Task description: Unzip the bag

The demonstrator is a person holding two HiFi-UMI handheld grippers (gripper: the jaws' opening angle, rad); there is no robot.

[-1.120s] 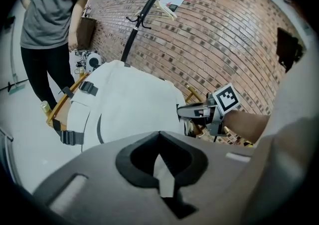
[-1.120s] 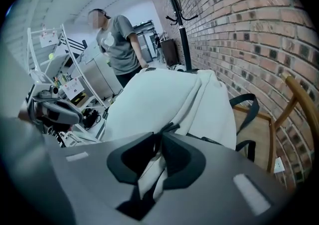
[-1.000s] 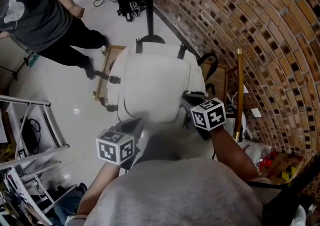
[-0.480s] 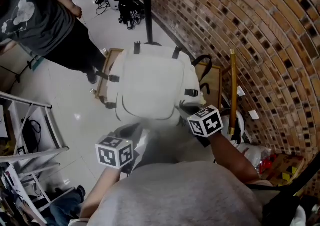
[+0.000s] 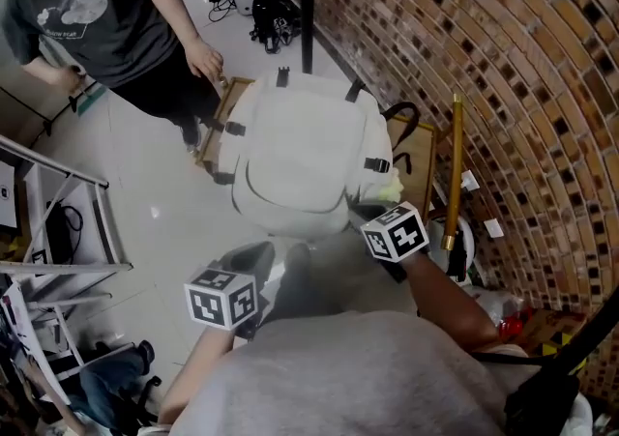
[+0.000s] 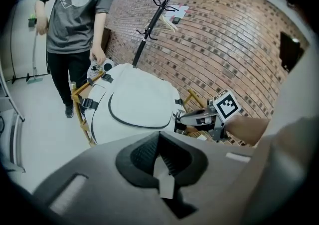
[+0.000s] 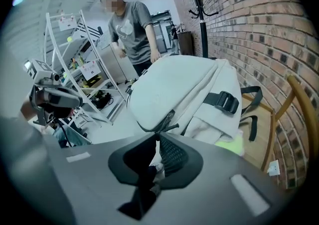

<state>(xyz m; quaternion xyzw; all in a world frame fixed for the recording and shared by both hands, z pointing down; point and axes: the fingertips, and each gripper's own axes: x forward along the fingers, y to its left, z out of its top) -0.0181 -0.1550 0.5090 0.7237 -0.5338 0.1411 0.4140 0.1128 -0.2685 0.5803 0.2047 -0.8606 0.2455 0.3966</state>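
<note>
Beside a brick wall, over pale floor tiles: holding the left gripper nearest, jaws together on nothing. Pinching the dark zipper pull with the right gripper, jaws just now closing onto it, at the near right corner of the white backpack. Finding that backpack lying front-up on a wooden chair, zipper not yet opened. Seeing beyond it a person in a grey T-shirt and a black coat stand.
</note>
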